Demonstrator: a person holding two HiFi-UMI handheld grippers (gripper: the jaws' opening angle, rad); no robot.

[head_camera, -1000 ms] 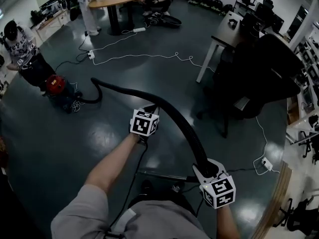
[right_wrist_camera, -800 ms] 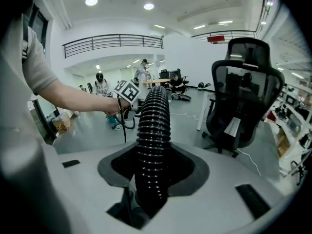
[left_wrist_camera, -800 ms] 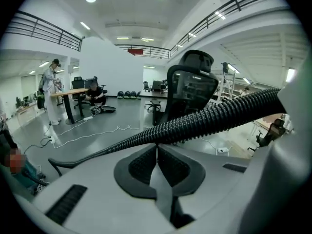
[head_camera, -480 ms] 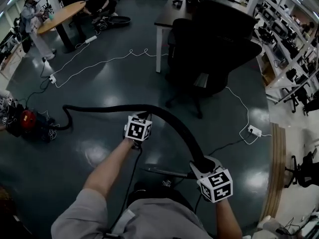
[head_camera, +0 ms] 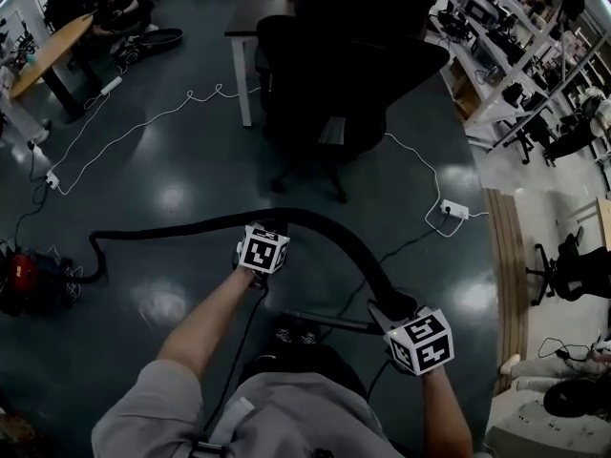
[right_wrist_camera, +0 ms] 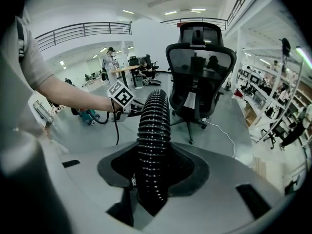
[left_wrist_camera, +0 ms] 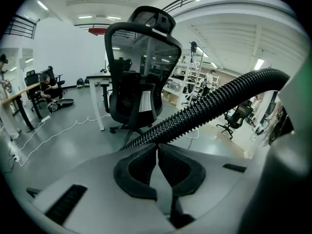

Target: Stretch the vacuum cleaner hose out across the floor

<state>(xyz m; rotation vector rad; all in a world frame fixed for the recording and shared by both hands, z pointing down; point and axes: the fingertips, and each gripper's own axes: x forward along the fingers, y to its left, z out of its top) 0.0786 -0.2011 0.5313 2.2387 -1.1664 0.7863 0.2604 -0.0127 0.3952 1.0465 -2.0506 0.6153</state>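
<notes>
The right gripper (right_wrist_camera: pixel 153 160) is clamped around the hose (right_wrist_camera: pixel 154 116). Its two dark padded jaws press on either side of the black, ribbed, corrugated tube, which rises from between them as a round column of fine rings. The left gripper (left_wrist_camera: pixel 157 147) has its jaws drawn together, the textured black pads meeting along a thin seam with nothing between them. The hose crosses on a slant just past their tips, and whether it touches them cannot be made out.

In the head view the hose lies as a long, dull black curve over the dark, glossy floor (head_camera: pixel 172 160). It comes away from the red vacuum cleaner (head_camera: pixel 19 280) at the left edge, bends in a small hook, runs roughly level to the left gripper's black-and-white marker cube, then arches over and down to the right gripper near the person's feet. A thin, straight dark tube lies on the floor between the two grippers. The left forearm (head_camera: pixel 205 318) is bare below a grey sleeve (head_camera: pixel 158 404).

Beyond the hose stands a black mesh-backed office chair (head_camera: pixel 334 74) on a star base, beside a dark-topped table (head_camera: pixel 250 17) with a white leg. A thin white cable (head_camera: pixel 143 127) snakes in loose waves across the floor at the left, and another leads to a white power strip (head_camera: pixel 453 208) at the right.
</notes>
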